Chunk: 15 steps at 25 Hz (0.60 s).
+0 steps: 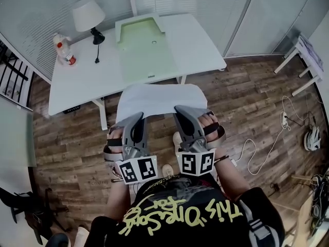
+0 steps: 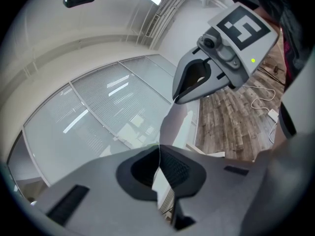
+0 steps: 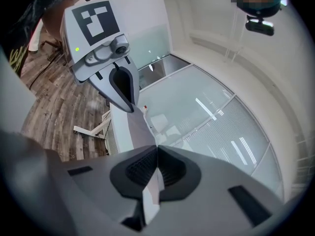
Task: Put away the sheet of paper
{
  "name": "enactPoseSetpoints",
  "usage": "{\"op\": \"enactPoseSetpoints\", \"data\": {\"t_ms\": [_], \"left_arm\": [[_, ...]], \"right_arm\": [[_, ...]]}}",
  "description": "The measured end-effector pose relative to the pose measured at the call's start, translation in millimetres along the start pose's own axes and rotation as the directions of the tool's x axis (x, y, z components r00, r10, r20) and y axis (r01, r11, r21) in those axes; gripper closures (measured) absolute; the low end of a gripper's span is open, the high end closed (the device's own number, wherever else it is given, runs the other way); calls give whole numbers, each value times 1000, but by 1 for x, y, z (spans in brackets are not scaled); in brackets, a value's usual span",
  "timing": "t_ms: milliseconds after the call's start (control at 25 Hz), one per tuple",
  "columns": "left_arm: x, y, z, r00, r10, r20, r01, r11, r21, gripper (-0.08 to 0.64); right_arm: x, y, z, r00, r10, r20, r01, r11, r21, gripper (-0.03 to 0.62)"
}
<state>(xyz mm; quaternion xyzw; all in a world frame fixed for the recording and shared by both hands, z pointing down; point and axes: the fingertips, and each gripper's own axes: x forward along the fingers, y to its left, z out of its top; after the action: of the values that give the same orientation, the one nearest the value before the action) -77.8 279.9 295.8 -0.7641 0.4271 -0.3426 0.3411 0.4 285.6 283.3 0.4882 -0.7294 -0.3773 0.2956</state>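
Floor: wood planks fill most of your head view; a white cable loops across them at the right.
Worktop: white, and it stands ahead of you in front of a wall of frosted glass panels.
Green tray: pale green with a white rim at its far end; it lies flat on the worktop, right of centre, and reaches almost to the near edge.
Sheet of paper: white; you hold it up over the floor by its near edge, between yourself and the worktop; its far edge overlaps the worktop's near edge in the head view, just before the green tray; whether it touches there cannot be told.
Left hand-held gripper: its jaws are closed tight on the near left part of the sheet; in the left gripper view the thin paper runs straight up between the ribbed pads; your hand wraps the grip behind it.
Right hand-held gripper: clamped the same way on the near right part of the sheet; the right gripper view shows the paper pinched between its pads; the two grippers sit side by side, a little apart.
Lamp: white shade on a black base, upright at the worktop's far left.
Bottle: clear with a red cap; it lies near the worktop's left edge, just beside the lamp.
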Motion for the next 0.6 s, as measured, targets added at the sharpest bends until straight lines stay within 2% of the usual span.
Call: {"op": "enactPoseSetpoints", "data": {"t_ms": [600], "left_arm": [[65, 34, -14, 998, 39, -41, -41, 999, -33, 552]], "right_arm": [[72, -21, -20, 998, 32, 57, -32, 999, 1, 584]]}}
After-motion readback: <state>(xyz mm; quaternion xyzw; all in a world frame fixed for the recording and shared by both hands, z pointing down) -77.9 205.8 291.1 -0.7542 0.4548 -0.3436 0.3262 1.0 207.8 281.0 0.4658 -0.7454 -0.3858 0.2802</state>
